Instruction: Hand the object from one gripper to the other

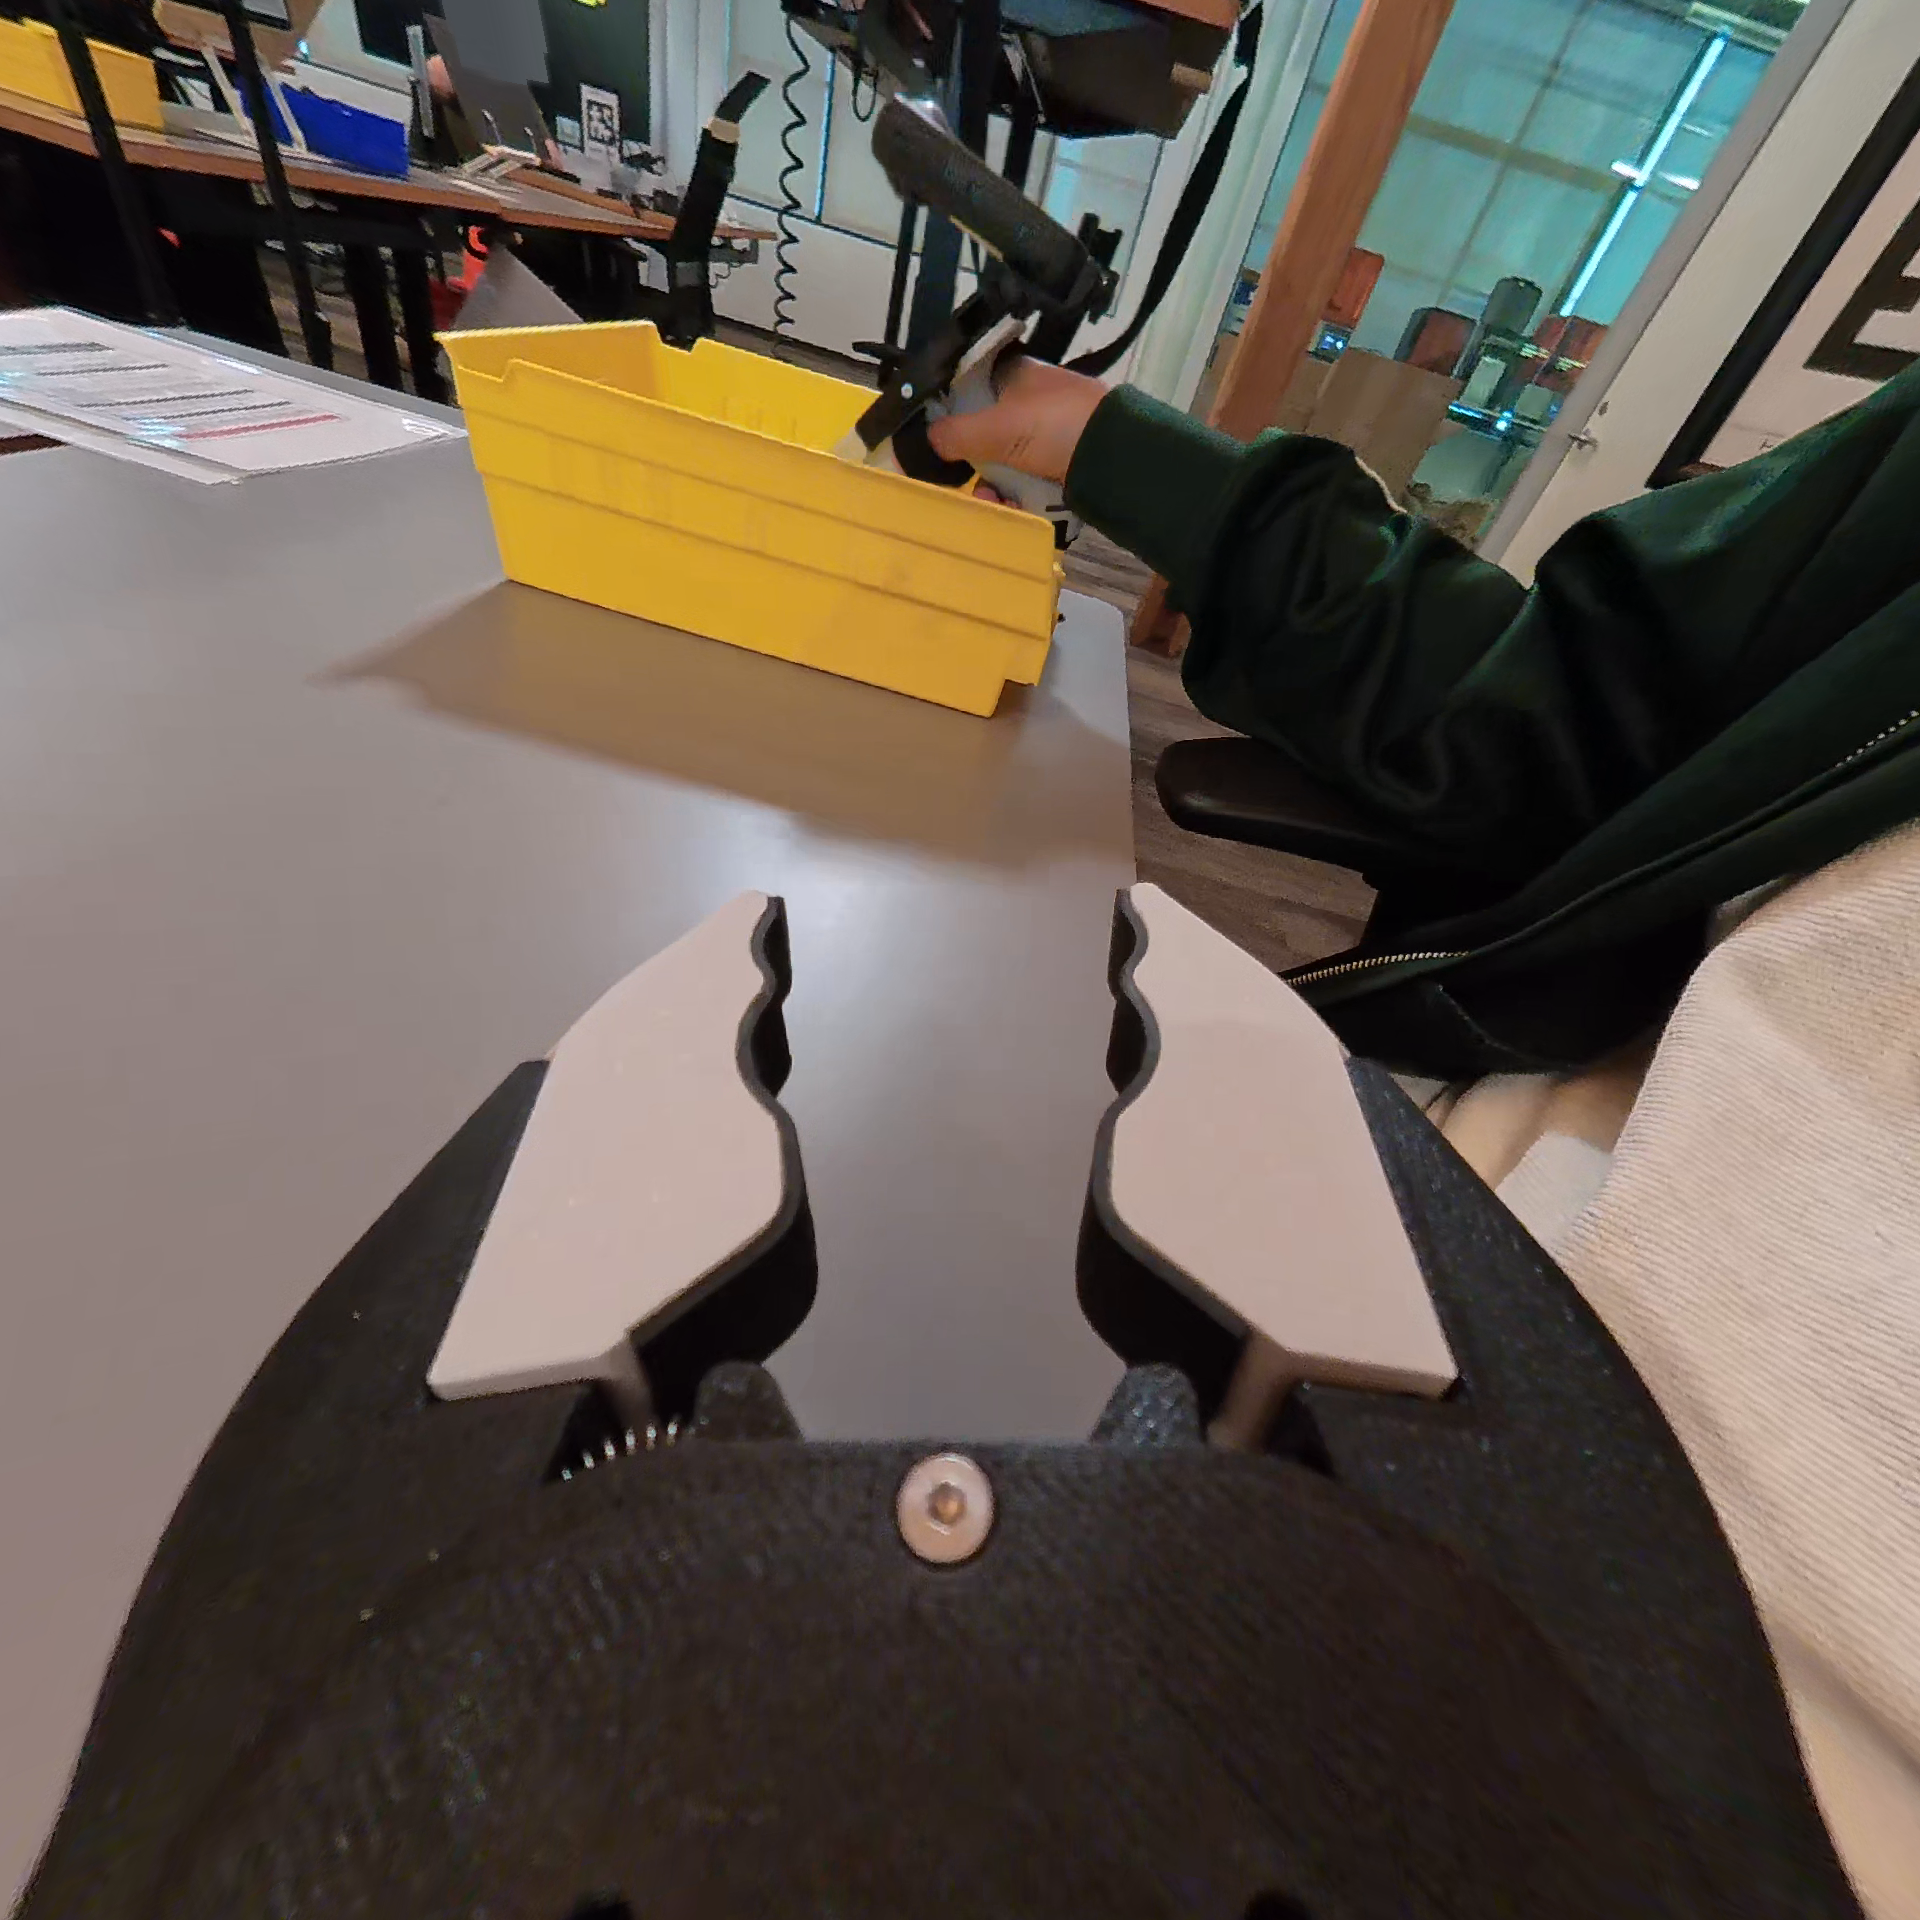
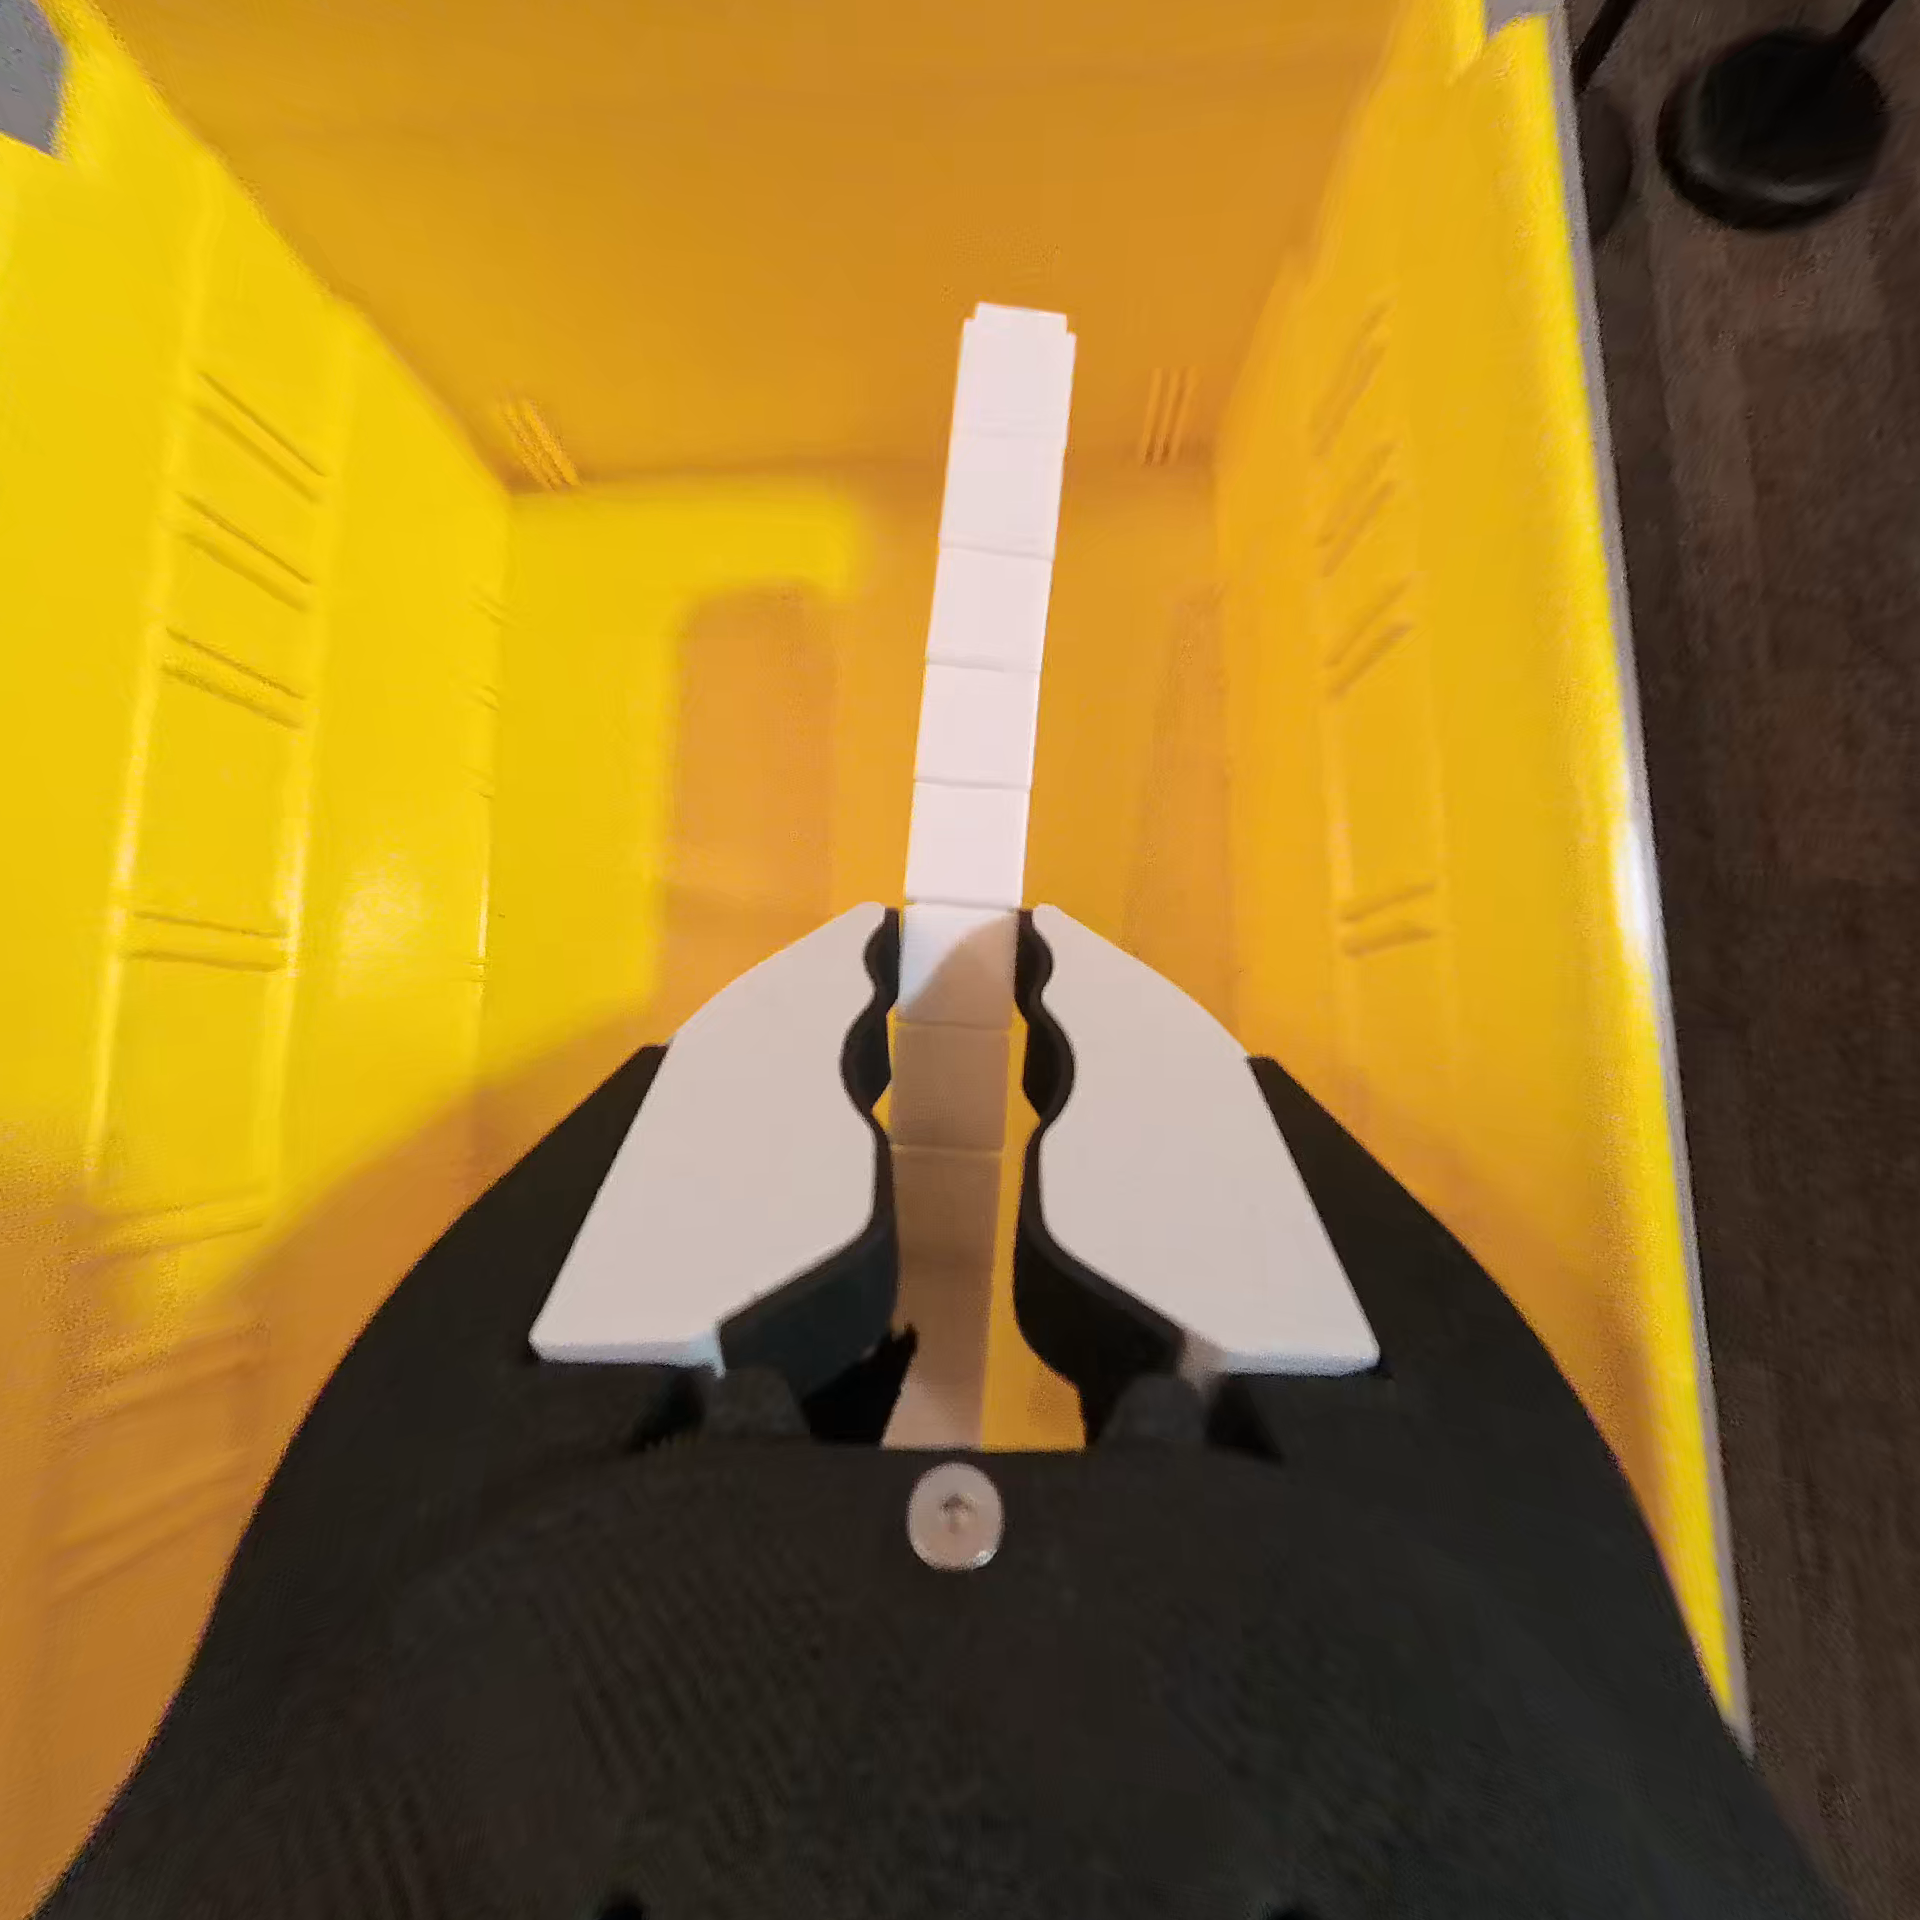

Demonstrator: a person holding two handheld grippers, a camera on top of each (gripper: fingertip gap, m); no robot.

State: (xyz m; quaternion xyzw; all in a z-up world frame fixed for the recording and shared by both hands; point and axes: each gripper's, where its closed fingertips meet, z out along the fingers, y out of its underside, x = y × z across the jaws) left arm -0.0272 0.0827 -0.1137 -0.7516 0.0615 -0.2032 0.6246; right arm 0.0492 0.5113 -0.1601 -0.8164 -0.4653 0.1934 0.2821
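Observation:
My right gripper [image 2: 956, 920] is shut on a long white bar of joined cubes [image 2: 992, 644]. The bar runs straight out past the fingertips, inside a yellow bin [image 2: 312, 727]. In the left wrist view the yellow bin [image 1: 748, 551] stands on the grey table, and the right gripper's body [image 1: 935, 405], held by a hand in a dark green sleeve, reaches into its right end; its fingers and the bar are hidden there. My left gripper [image 1: 945, 925] is open and empty, low over the grey table [image 1: 260, 831], well short of the bin.
A laminated paper sheet [image 1: 156, 395] lies at the table's far left. The table's right edge [image 1: 1127, 727] drops to a wood floor with a black chair armrest [image 1: 1247, 790]. Desks, a blue bin [image 1: 343, 130] and cables stand behind. The tips of one gripper are about 45 centimeters away from the tips of the other.

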